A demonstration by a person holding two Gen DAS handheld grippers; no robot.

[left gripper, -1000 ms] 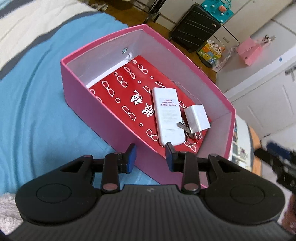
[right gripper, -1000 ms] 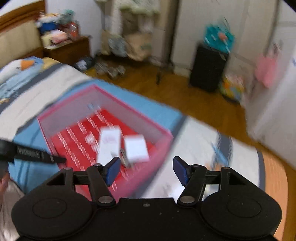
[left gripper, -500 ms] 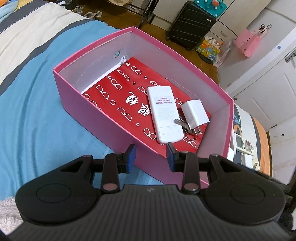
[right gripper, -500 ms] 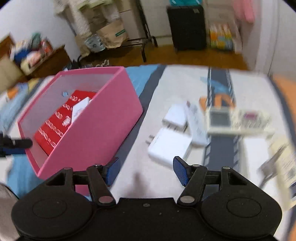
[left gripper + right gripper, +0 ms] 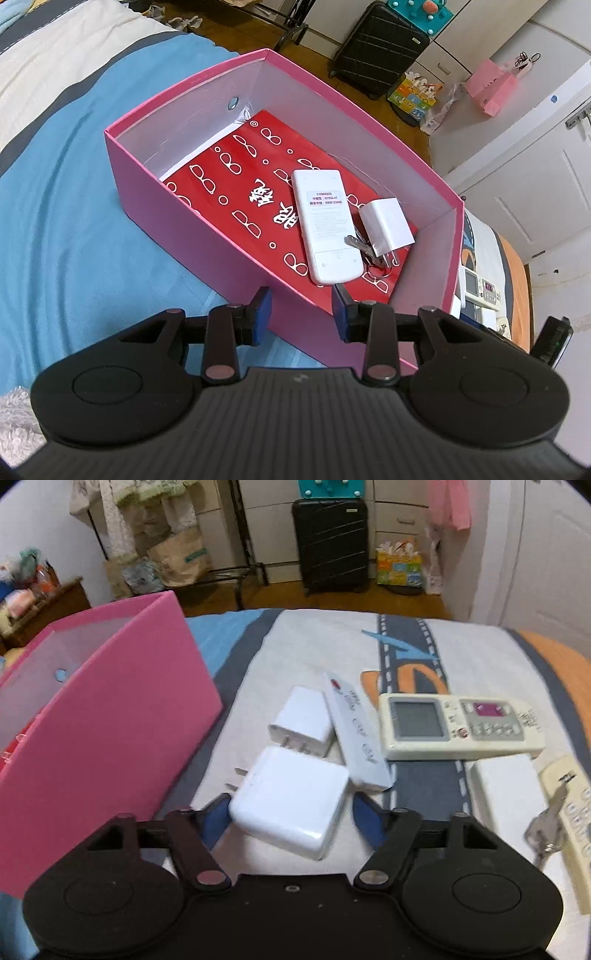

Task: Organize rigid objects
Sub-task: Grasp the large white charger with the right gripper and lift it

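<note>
my left gripper (image 5: 301,312) hangs over the near wall of the pink box (image 5: 192,225), its blue pads drawn in close with nothing between them, clenched on air. the box sits on a blue stretch of the bed cover (image 5: 74,229). inside it, on a red printed sheet (image 5: 258,192), lie a white remote (image 5: 325,225) face down, a small white plug (image 5: 386,223) just beside it, and some keys (image 5: 360,245) tucked between the two.

my right gripper (image 5: 290,814) is low over the cover's pale part, where a grey road pattern (image 5: 424,786) runs across it. its jaws have just been opening, and the big white charger (image 5: 291,801) lies between the pads; the picture is blurred, so i can't say for sure whether the left pad touches it, but it looks released, not gripped. beyond it lie a smaller white charger (image 5: 303,720), a slim white remote (image 5: 354,731), a cream air-conditioner remote (image 5: 458,725) and, at the right edge, another cream remote (image 5: 572,812) with keys (image 5: 546,827) against it. the pink box stands just left of them.

past the bed's end is a wooden floor (image 5: 332,596), a black suitcase (image 5: 330,541), white cupboards (image 5: 517,177) and a brown paper bag (image 5: 181,555).
</note>
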